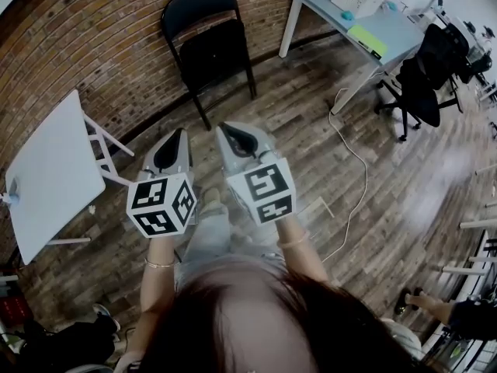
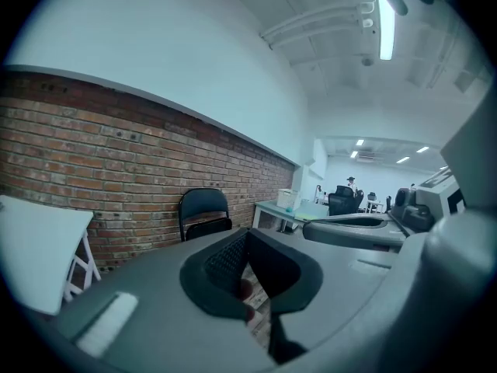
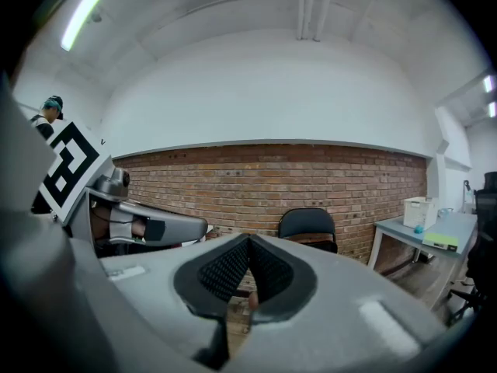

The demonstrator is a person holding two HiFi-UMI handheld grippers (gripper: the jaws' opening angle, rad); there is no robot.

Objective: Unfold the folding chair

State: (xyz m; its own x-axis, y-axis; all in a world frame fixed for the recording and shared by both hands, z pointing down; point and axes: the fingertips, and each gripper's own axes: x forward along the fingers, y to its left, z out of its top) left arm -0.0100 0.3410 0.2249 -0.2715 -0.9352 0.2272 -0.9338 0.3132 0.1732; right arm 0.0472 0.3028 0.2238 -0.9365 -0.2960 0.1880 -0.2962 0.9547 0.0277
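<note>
The black folding chair (image 1: 208, 41) stood against the brick wall (image 1: 93, 45) on the wooden floor (image 1: 311, 177), ahead of both tools and well apart from them. The left tool (image 1: 181, 133) and the right tool (image 1: 224, 128), held side by side and aimed toward the chair, each had its jaws closed together, gripping nothing.

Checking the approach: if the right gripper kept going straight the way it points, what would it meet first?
Nothing stands in between. The right gripper, jaws shut, aims just beside the folding chair, so it would probably meet the brick wall next to it first, though depth is unclear.
</note>
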